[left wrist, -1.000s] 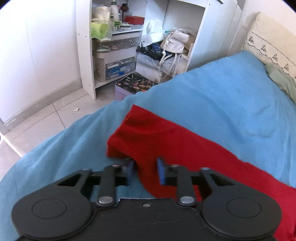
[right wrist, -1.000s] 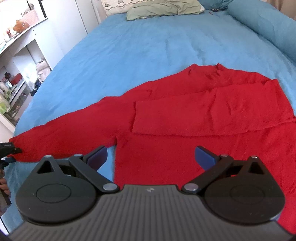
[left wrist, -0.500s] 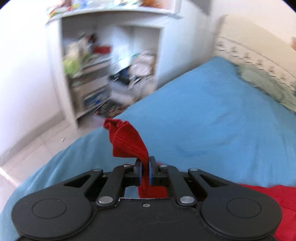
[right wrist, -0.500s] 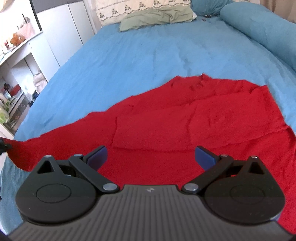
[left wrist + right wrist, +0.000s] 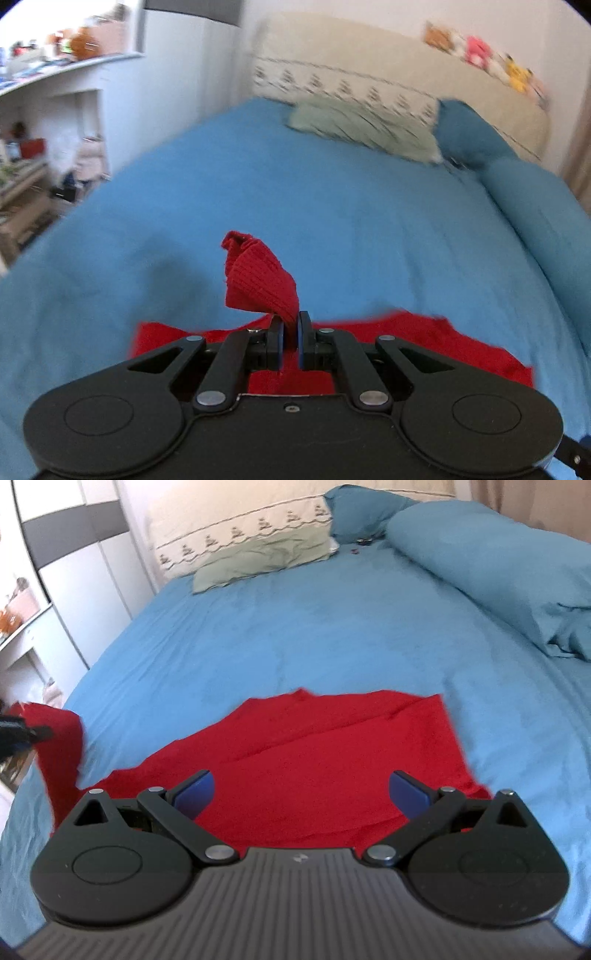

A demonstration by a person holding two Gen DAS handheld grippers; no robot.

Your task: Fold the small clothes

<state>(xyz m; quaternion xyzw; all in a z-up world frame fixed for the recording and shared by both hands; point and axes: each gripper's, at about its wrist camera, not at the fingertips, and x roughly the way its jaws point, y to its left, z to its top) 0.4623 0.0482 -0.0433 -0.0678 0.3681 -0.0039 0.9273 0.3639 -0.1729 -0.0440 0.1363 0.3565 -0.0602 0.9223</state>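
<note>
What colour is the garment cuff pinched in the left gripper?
Red, a ribbed knit. The cuff shows best in the left wrist view, clamped by the left gripper.

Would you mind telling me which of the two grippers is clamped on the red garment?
The left gripper: its fingers pinch a bunched end of the red garment, while the right gripper stands open and empty.

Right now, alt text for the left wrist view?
The left gripper, jaws shut, pinches the bunched cuff of a red sweater, holding that sleeve up above a blue bedspread. The rest of the sweater lies flat just beyond the gripper. A green pillow sits at the blurred headboard end.
</note>
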